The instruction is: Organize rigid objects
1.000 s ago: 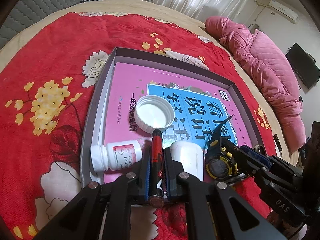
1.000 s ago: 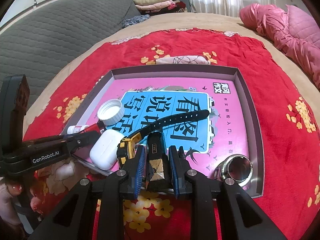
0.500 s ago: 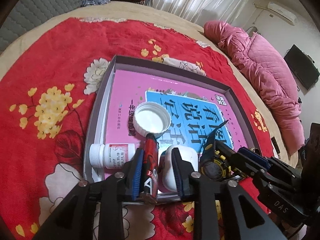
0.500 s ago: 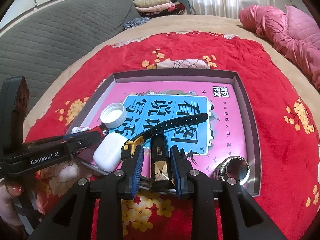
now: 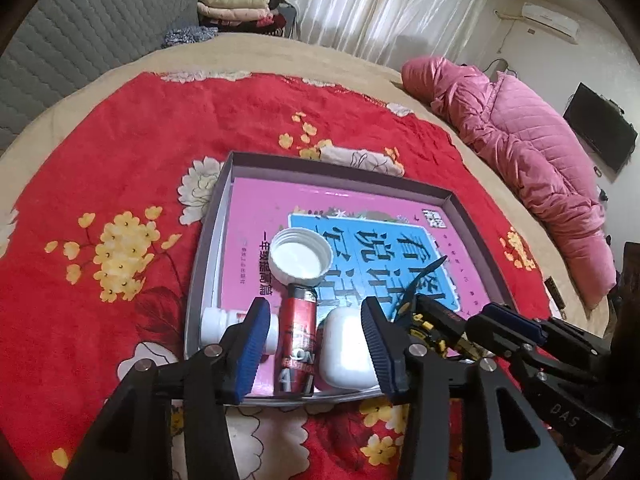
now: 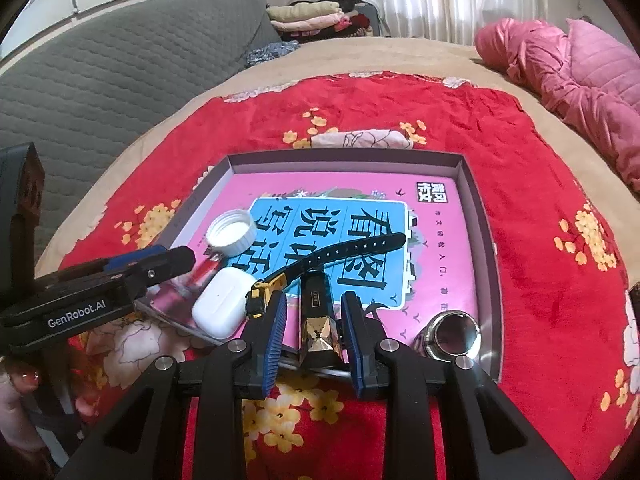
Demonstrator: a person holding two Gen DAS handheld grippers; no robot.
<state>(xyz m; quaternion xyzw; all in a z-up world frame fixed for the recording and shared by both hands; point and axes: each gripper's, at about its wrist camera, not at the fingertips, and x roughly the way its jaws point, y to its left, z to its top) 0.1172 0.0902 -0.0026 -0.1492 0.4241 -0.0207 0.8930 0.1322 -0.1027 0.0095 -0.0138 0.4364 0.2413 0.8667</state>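
Your tray [image 5: 472, 220] on the red blanket [image 5: 120, 160], left gripper [image 5: 314, 336] opening, red tube [image 5: 297, 332] loose between its pads at the tray's near-left edge, right gripper [image 6: 313, 328] slack around the gold block [image 6: 318, 332], near edge

Your left hand-held gripper [image 5: 310, 344] covers most of the white pill bottle [image 5: 212, 322]; only its cap end shows. The yellow watch [image 6: 260, 296] sits partly behind your right hand-held gripper [image 6: 314, 332]. From the right wrist view the red tube [image 6: 204, 270] is blurred and its label is unreadable.
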